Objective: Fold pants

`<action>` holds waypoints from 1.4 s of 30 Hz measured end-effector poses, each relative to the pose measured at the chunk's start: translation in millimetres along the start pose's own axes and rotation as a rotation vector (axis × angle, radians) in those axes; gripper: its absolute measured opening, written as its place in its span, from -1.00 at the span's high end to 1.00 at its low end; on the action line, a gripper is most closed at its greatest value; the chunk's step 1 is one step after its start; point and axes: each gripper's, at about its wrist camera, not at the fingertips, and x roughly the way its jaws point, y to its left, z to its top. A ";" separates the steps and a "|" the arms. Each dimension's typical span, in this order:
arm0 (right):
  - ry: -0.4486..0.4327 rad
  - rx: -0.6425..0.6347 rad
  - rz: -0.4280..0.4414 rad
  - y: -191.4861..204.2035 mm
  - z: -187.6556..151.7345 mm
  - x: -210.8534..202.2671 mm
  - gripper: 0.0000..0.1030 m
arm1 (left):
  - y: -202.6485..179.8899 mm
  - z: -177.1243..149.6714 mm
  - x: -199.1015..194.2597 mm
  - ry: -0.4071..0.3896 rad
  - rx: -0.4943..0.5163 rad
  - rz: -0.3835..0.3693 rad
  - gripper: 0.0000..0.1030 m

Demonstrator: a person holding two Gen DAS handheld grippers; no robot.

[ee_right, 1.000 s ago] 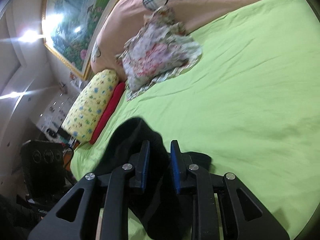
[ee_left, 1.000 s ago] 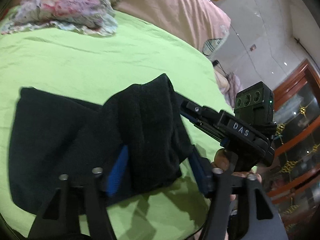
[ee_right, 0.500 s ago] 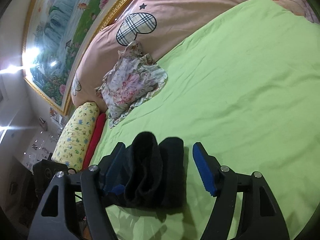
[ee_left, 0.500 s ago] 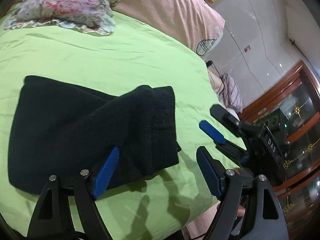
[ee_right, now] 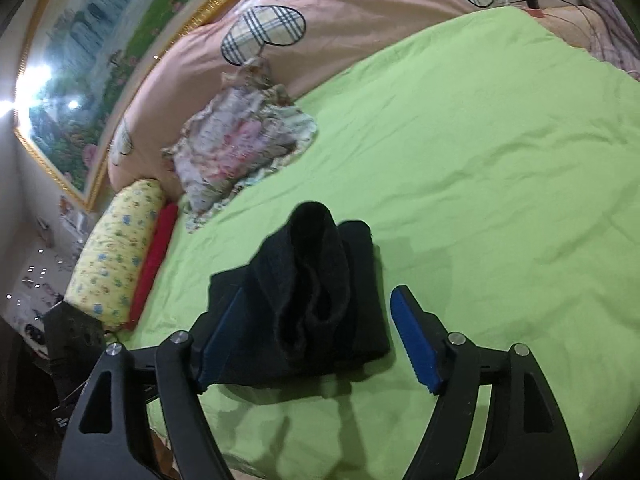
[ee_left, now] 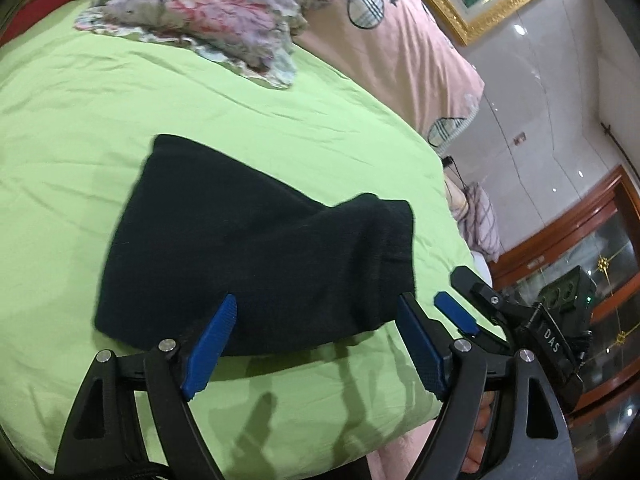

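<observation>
Currently the black pants (ee_left: 256, 256) lie folded on the green bedsheet (ee_left: 120, 120), near its front edge. Left gripper (ee_left: 316, 344): jaws wide, blue pads clear of the cloth. Right gripper (ee_right: 316, 340): jaws opening, the cloth lying between the pads but not pressed. Only the left view shows the wooden cabinet (ee_left: 600, 240) and the right gripper from outside (ee_left: 500, 320); only the right view shows the yellow bolster (ee_right: 116, 248) and the painting (ee_right: 100, 60). A second ago both grippers were clamping the raised fold; it has since dropped flat and both have drawn back.
</observation>
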 end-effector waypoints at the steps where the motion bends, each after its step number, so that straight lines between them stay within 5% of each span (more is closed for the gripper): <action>1: -0.004 0.005 -0.008 0.0 -0.9 -1.0 -0.46 | 4.5 -0.5 -3.5 -0.005 -0.006 0.012 -0.59; 13: 0.011 -0.007 -0.072 7.9 -15.9 -1.4 -0.47 | 43.9 4.0 -26.9 -0.035 -0.052 0.107 -0.59; 28: 0.035 -0.031 -0.082 11.5 -18.0 16.9 -0.49 | 68.2 18.8 -17.1 -0.008 0.066 0.289 -0.59; 42: 0.065 -0.031 -0.095 5.4 -5.1 51.2 -0.50 | 66.5 33.5 13.8 0.036 0.089 0.298 -0.59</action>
